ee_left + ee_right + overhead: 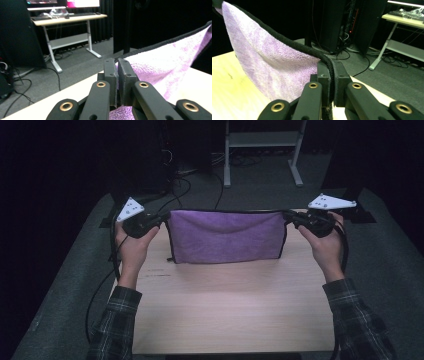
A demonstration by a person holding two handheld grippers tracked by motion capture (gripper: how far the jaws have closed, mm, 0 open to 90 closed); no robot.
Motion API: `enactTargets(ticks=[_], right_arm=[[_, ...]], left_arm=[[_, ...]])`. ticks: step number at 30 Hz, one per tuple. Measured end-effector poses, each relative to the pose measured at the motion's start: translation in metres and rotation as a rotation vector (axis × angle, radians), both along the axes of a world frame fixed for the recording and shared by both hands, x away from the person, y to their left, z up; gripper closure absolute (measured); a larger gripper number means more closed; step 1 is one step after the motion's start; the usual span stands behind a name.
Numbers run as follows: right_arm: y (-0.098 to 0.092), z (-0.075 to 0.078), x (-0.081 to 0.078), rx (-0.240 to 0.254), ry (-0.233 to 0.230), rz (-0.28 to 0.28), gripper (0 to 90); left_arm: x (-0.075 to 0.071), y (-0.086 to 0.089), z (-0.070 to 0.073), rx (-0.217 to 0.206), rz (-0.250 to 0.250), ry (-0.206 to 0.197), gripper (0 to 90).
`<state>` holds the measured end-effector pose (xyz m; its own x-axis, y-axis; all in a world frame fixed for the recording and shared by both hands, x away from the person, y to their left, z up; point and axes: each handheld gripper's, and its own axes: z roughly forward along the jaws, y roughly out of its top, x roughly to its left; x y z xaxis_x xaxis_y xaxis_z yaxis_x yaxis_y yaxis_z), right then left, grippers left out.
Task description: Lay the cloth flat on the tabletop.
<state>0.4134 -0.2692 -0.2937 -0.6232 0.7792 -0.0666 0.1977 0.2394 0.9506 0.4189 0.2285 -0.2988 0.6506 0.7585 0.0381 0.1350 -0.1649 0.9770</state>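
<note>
Wooden table [230, 310], dark room: I've got the purple towel [226, 236] stretched betw. both grippers.
L gripper [159, 221] clamped on its L top corner, R gripper [289, 217] clamped on the black-trimmed R corner; lower edge touches the tabletop.

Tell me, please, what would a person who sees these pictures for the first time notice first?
The purple terry towel with black edging stands out, stretched above the far half of the light wooden table. The left gripper pinches its left top corner and the right gripper its right top corner, both shut on the cloth. Its lower edge appears to reach the tabletop.
</note>
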Motion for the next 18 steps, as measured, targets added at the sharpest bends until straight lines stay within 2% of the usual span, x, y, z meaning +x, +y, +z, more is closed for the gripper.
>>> enactTargets(ticks=[7,18], right_arm=[[-0.001,-0.018,-0.018,-0.011,0.024,0.032,85.4],[-0.006,-0.049,-0.032,-0.018,0.091,0.059,85.4]], left_arm=[[-0.014,0.005,-0.018,0.008,-0.02,0.04,85.7],[-0.033,0.005,-0.046,0.014,-0.05,0.132,85.6]])
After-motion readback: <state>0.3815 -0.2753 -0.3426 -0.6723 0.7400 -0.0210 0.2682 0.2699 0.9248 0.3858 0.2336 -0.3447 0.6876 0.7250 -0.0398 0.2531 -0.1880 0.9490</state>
